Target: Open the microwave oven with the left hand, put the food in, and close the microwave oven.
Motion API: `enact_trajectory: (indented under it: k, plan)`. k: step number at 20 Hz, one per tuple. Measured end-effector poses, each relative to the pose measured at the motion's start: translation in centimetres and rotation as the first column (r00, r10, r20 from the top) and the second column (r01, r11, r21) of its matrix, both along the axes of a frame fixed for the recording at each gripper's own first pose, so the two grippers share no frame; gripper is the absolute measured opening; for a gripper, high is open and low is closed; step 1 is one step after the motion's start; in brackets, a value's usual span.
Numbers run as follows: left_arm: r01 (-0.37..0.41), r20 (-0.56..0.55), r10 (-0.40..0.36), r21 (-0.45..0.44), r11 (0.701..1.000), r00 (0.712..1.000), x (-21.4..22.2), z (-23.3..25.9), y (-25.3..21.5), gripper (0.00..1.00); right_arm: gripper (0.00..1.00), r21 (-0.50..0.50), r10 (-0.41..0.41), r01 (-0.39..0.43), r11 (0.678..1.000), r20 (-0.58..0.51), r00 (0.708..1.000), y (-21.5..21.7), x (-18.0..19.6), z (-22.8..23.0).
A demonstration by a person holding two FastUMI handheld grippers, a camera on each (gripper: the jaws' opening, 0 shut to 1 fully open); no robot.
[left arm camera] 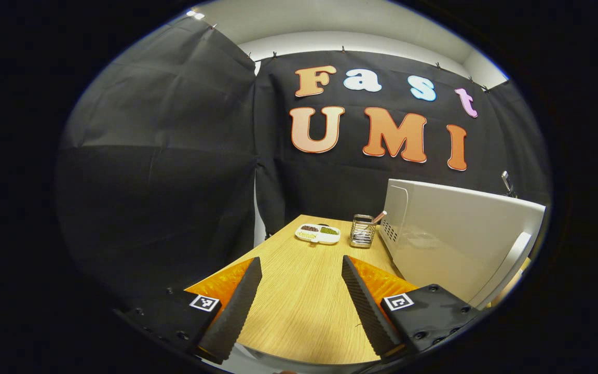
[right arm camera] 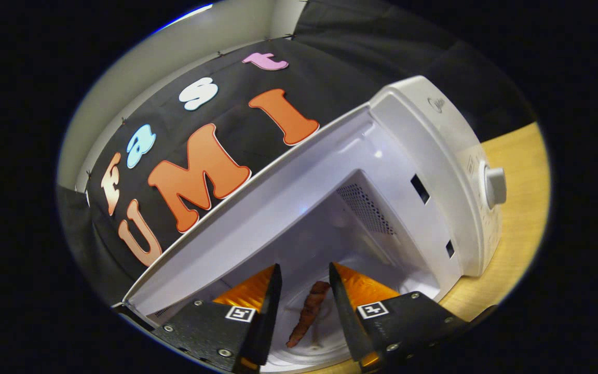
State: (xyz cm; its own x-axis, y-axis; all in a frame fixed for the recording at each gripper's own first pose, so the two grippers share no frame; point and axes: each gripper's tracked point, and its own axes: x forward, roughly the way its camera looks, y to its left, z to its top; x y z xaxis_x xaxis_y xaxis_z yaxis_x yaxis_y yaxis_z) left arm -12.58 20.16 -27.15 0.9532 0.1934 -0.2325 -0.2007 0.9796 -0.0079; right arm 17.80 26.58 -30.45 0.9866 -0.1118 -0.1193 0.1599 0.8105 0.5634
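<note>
Table (left arm camera: 299, 291): light wood, carrying the microwave oven, a wire holder and a divided dish.
Microwave oven (right arm camera: 434, 156): white, door swung wide, cavity exposed, knob (right arm camera: 493, 187) on its front panel.
Left gripper (left arm camera: 301, 296): fingers spread apart over bare wood, holding nothing, beside the oven's side.
Right gripper (right arm camera: 304, 306): fingers parted at the cavity mouth, gripping nothing.
Wire holder (left arm camera: 363, 231): just beside the oven.
Divided dish (left arm camera: 318, 233): near the holder.
Food (right arm camera: 309, 311): a dark reddish strip lying on the oven's turntable, between the right fingers.

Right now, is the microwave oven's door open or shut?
Open: the microwave oven shows its bare cavity, with a strip of food lying inside.
</note>
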Motion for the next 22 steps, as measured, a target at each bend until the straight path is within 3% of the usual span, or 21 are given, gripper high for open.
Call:
enact_trajectory:
  k: [2,4,13,18,22]
  plan:
    - [0.015,0.002,-0.015,0.003,1.000,1.000,0.0,0.2,-0.7,1.00,0.81,-0.069,-0.001,0.001,0.998,0.000,1.000,-0.5,-0.1,0.6]
    - [0.028,0.011,-0.028,0.007,1.000,1.000,-0.2,0.7,-1.4,0.99,0.92,-0.109,0.030,-0.034,0.993,-0.034,0.999,-0.3,-0.8,0.2]
    - [0.116,0.065,-0.118,0.032,0.993,0.991,-0.6,3.3,-5.7,0.96,0.94,-0.318,0.172,-0.188,0.929,-0.077,0.982,-1.2,-7.0,3.7]
    - [0.173,0.071,-0.177,0.054,0.983,0.982,-0.5,4.1,-8.1,0.96,0.94,-0.430,0.187,-0.215,0.877,-0.106,0.977,-6.0,-10.6,7.5]
    - [0.216,0.058,-0.219,0.058,0.975,0.974,0.1,3.9,-9.5,0.99,0.95,-0.444,0.212,-0.231,0.866,-0.093,0.973,-9.4,-13.0,11.3]
